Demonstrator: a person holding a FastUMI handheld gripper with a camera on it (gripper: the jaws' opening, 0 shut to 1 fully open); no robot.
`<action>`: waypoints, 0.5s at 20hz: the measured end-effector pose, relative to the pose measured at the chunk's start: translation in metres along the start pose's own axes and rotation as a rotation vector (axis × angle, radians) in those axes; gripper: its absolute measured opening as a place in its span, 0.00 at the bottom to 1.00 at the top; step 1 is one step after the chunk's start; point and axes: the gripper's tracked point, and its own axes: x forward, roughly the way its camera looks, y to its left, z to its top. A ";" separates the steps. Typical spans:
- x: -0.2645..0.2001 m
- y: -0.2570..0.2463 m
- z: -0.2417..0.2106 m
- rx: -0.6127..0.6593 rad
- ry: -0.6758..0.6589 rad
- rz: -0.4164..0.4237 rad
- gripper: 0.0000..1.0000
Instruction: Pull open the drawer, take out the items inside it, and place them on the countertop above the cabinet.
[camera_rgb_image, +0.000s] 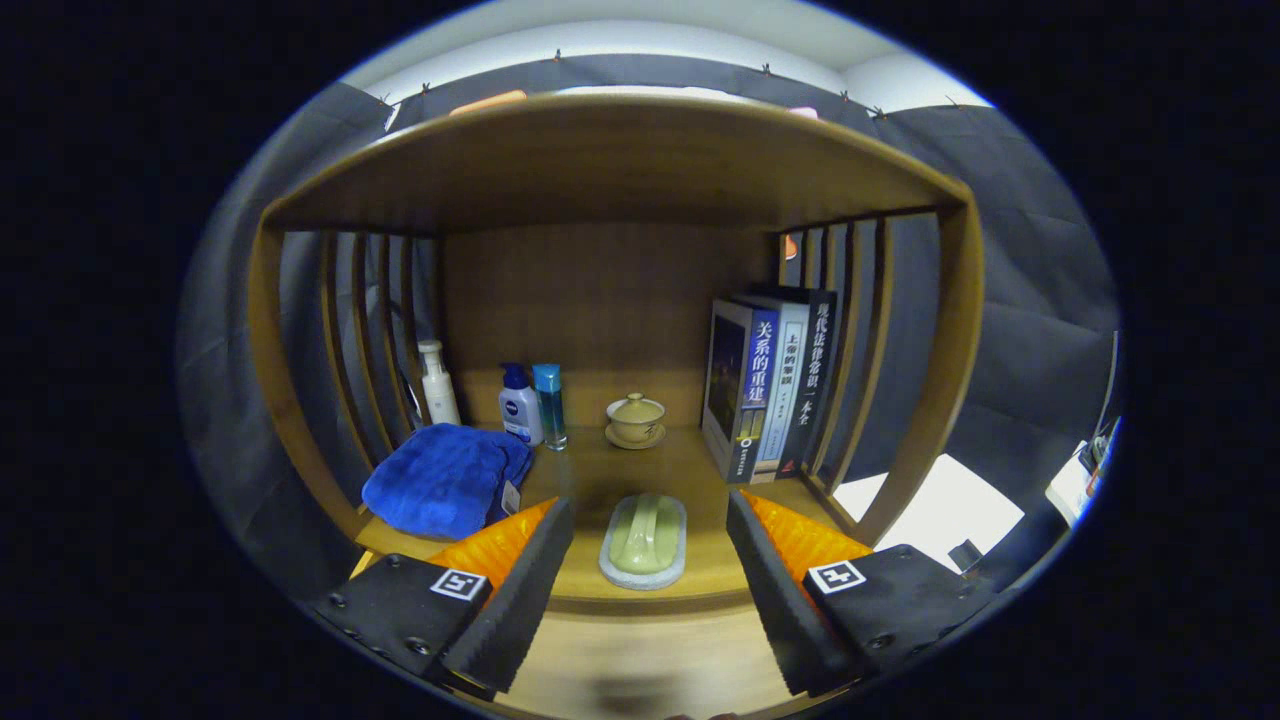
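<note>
**Fingers empty at the table edge, drawer out of sight**

While the gripper (650, 590) hovers low at the front of the wooden table (700, 470), its fingers stand wide apart with nothing between them. Just ahead of the gap, a pale green brush-like item on a grey base (643, 541) lies on the table near its front lip. It may have come from the drawer, though I cannot tell that. Beyond the left finger sits a folded blue towel (445, 478). Farther back stand a white pump bottle (437, 383), a small lotion bottle (518, 402) and a slim blue bottle (548, 404), then a lidded teacup on a saucer (635, 420). Upright books (765, 395) lean by the right-hand slats. How much of the drawer's contents remains is impossible to judge.
</note>
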 end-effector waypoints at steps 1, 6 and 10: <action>-0.010 0.000 -0.001 0.001 -0.019 0.008 1.00; -0.053 -0.001 -0.020 0.043 -0.052 0.033 1.00; -0.079 -0.009 -0.044 0.033 -0.078 0.022 1.00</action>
